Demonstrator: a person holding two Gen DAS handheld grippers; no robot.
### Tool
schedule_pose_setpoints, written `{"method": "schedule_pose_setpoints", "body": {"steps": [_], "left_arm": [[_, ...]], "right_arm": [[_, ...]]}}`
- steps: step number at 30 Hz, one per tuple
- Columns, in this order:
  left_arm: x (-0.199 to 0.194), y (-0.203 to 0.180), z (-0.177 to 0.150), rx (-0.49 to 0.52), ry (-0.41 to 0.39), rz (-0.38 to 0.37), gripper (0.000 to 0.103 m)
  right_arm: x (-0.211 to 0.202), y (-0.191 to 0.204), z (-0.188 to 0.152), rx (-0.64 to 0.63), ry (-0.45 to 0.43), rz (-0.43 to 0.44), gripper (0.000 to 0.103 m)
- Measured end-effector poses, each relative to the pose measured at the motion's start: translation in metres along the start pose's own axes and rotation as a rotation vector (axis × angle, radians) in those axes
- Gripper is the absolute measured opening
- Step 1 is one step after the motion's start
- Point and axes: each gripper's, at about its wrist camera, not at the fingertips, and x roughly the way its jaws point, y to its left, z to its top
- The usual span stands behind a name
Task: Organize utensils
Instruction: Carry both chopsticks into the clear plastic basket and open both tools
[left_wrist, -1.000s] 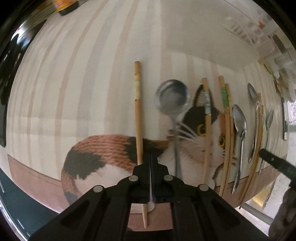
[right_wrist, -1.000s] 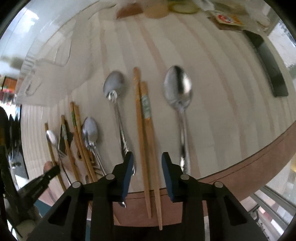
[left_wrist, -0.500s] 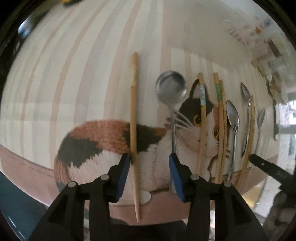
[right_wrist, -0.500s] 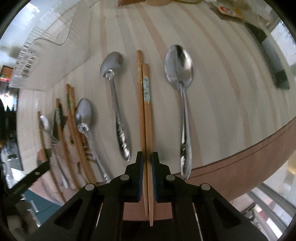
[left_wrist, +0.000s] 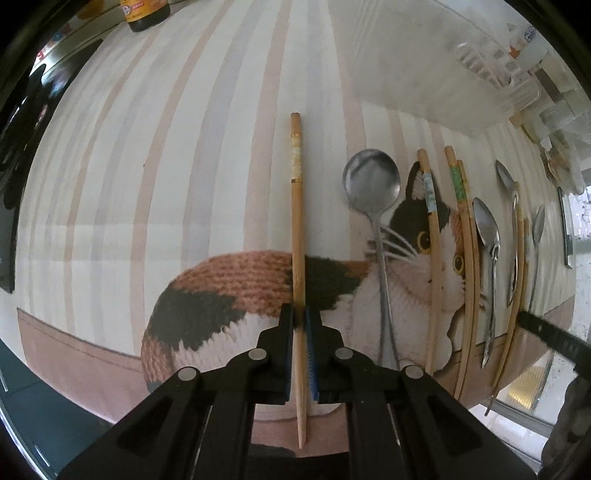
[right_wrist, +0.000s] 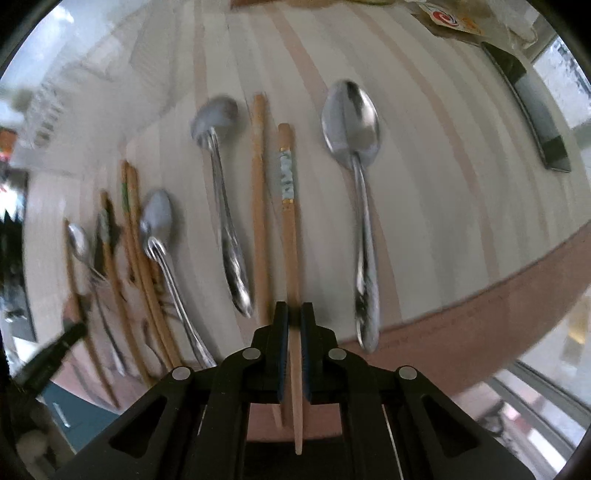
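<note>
My left gripper (left_wrist: 300, 314) is shut on a wooden chopstick (left_wrist: 296, 221) with a pale band, which points away over the striped mat (left_wrist: 147, 166). To its right lie a round steel spoon (left_wrist: 372, 184), several more chopsticks (left_wrist: 434, 258) and spoons (left_wrist: 487, 236) in a row. My right gripper (right_wrist: 294, 312) is shut on a chopstick (right_wrist: 290, 221) with a pale blue band. Its twin chopstick (right_wrist: 259, 206) lies just left of it on the mat, with a steel spoon (right_wrist: 225, 206) to the left and a large spoon (right_wrist: 356, 177) to the right.
A cat picture (left_wrist: 258, 288) is printed on the mat near the front edge. A dark sauce bottle (left_wrist: 142, 14) stands at the far left. A clear plastic tray (left_wrist: 443, 74) lies at the back. A dark flat object (right_wrist: 535, 110) lies at the far right.
My left gripper, open half a second ago, has shut on the banded chopstick. My right gripper, shut around the chopstick pair, now holds only the blue-banded one, drawn apart from its twin.
</note>
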Motion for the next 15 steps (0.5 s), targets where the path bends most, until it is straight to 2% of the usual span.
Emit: {"method": "schedule_pose_setpoints", "body": {"steps": [4, 10, 15], "left_arm": [[0.002, 0.004, 0.008, 0.01, -0.004, -0.008, 0.008], [0.001, 0.017, 0.019, 0.033, -0.004, -0.031, 0.007], [0.018, -0.026, 0.031, 0.043, -0.011, 0.01, 0.005]], "right_arm": [[0.001, 0.003, -0.007, -0.015, 0.012, -0.062, 0.007], [0.012, 0.029, 0.001, -0.005, 0.013, -0.141, 0.008], [0.018, 0.04, -0.003, 0.041, -0.007, -0.128, 0.007]]}}
